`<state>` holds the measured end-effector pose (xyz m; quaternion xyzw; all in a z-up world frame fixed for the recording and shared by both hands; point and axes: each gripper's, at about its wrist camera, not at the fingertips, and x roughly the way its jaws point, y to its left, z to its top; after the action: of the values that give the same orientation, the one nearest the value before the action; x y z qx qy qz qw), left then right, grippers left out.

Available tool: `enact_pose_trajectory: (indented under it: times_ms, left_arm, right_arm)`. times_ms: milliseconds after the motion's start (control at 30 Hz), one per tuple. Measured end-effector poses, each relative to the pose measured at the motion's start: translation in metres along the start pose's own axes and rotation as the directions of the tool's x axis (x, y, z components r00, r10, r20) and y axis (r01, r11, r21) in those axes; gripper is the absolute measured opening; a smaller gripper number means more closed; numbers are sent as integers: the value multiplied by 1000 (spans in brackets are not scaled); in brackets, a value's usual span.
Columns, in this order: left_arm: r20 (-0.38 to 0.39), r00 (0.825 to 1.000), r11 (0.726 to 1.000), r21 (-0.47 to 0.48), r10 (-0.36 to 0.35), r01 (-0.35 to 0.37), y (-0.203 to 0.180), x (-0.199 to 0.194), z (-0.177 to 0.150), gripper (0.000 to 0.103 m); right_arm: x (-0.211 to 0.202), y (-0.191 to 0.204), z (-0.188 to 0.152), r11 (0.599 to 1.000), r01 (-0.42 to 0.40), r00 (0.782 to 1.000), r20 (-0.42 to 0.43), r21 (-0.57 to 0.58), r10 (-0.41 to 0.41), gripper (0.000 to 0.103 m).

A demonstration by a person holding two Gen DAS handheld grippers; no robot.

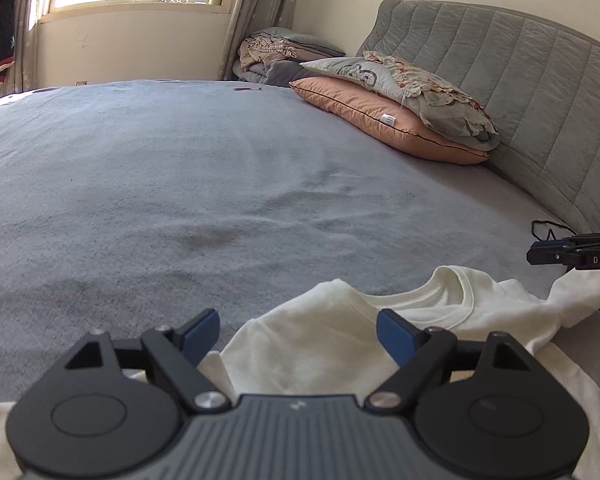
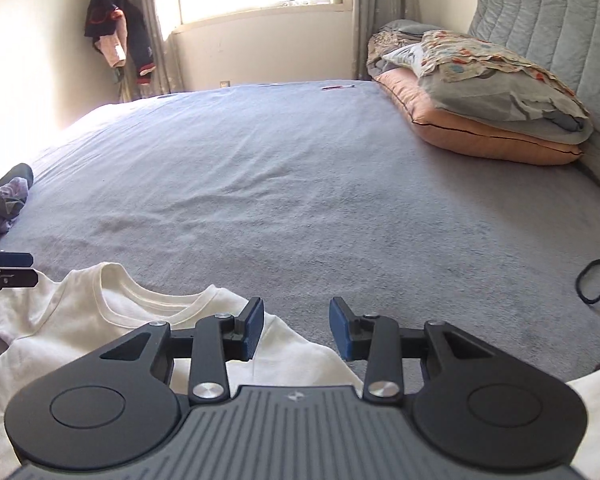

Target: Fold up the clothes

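Note:
A white T-shirt [image 1: 340, 336] lies on the grey bed near the front edge, its neckline [image 1: 456, 292] toward the bed's middle. It also shows in the right wrist view [image 2: 112, 320]. My left gripper [image 1: 298, 334] is open, its blue pads over the shirt's left shoulder, holding nothing. My right gripper [image 2: 296, 328] is open over the shirt's right shoulder edge, empty. The right gripper's tip [image 1: 572, 254] shows at the right edge of the left wrist view, above the shirt's sleeve. The left gripper's tip [image 2: 8, 268] shows at the left edge of the right wrist view.
The grey bedspread [image 1: 220, 168] stretches ahead. Stacked pillows [image 1: 400, 112] lean by the padded headboard [image 1: 520, 80] at right. A black cable [image 2: 596, 284] lies at the right. Dark clothes [image 2: 4, 200] sit at the bed's left edge. A window and curtains stand behind.

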<state>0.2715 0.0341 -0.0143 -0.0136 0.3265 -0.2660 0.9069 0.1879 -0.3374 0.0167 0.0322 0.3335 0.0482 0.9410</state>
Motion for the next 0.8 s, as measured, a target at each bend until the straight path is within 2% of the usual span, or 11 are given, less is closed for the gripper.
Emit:
enact_pose_trajectory:
  times_ms: [233, 400, 467, 500, 533, 567, 600, 700, 800]
  left_arm:
    - [-99, 994, 998, 44, -35, 39, 2, 43, 1, 67]
    - [-119, 993, 996, 91, 2, 9, -1, 49, -7, 66]
    - [-115, 993, 994, 108, 23, -11, -3, 48, -8, 55]
    - [-113, 993, 993, 116, 34, -21, -4, 47, -9, 44]
    - [-111, 993, 992, 122, 43, -29, -5, 46, -10, 31]
    - [-105, 993, 992, 123, 48, -35, -8, 44, -11, 24]
    - [-93, 994, 992, 120, 52, -41, -10, 41, -12, 8]
    - [-42, 996, 989, 122, 85, -79, -20, 33, -14, 7]
    - [32, 989, 983, 113, 143, -146, -25, 27, -9, 7]
  right_arm:
    - [58, 8, 2, 999, -43, 997, -70, -18, 42, 39]
    - [79, 16, -12, 997, -57, 992, -115, -56, 50, 41]
    - [78, 23, -18, 993, -39, 994, -108, -108, 28, 41]
    - [76, 28, -20, 990, -31, 994, -107, -138, 16, 39]
    - [74, 33, -22, 985, -23, 994, -105, -169, 5, 32]
    - [72, 38, -24, 980, -15, 995, -104, -200, -6, 28]
    - [70, 43, -25, 973, -6, 995, -102, -230, -18, 12]
    - [66, 58, -29, 951, 34, 995, -77, -308, -60, 9]
    - [63, 66, -23, 934, 138, 990, 30, -329, -136, 8]
